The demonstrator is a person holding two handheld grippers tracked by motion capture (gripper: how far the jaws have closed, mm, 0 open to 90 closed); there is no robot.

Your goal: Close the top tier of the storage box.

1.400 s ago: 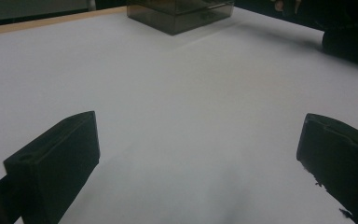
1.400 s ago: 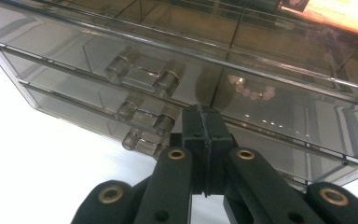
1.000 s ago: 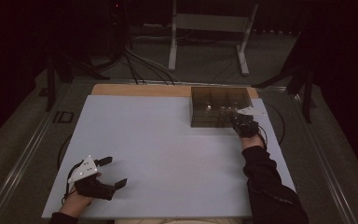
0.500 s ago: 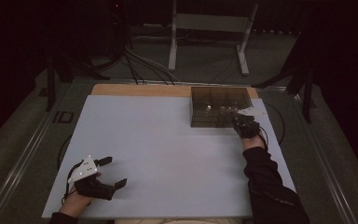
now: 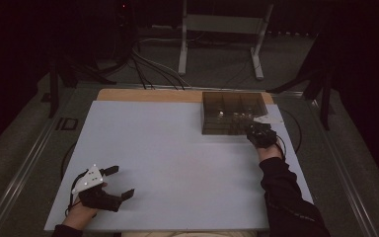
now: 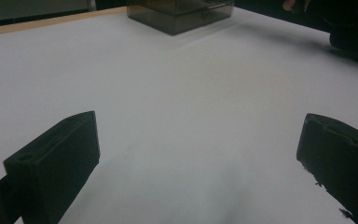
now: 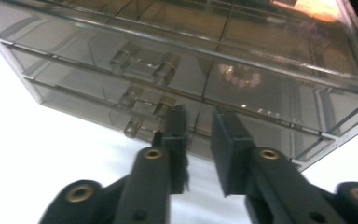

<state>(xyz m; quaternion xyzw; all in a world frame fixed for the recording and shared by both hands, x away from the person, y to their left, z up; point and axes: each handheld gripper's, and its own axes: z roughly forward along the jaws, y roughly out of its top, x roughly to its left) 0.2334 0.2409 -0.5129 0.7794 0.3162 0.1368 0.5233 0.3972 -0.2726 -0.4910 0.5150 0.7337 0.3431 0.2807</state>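
A smoky clear drawer box (image 5: 232, 111) stands at the back right of the white table top (image 5: 177, 148). My right gripper (image 5: 255, 132) is at its front face. In the right gripper view the right gripper (image 7: 199, 116) points at the lower drawers, just right of the clear handles (image 7: 142, 105). Its jaws have just been opening; a narrow gap stands between them with nothing gripped. A pale beaded piece (image 7: 240, 74) lies inside an upper drawer. My left gripper (image 5: 121, 181) rests at the front left, wide open and empty, and the left gripper (image 6: 200, 130) faces the box (image 6: 182, 11).
A wooden strip (image 5: 148, 95) runs along the table's far edge. Behind it a metal stand (image 5: 222, 29) and cables (image 5: 153, 64) sit on the dark floor. The right forearm's dark sleeve (image 5: 286, 197) lies over the table's right front.
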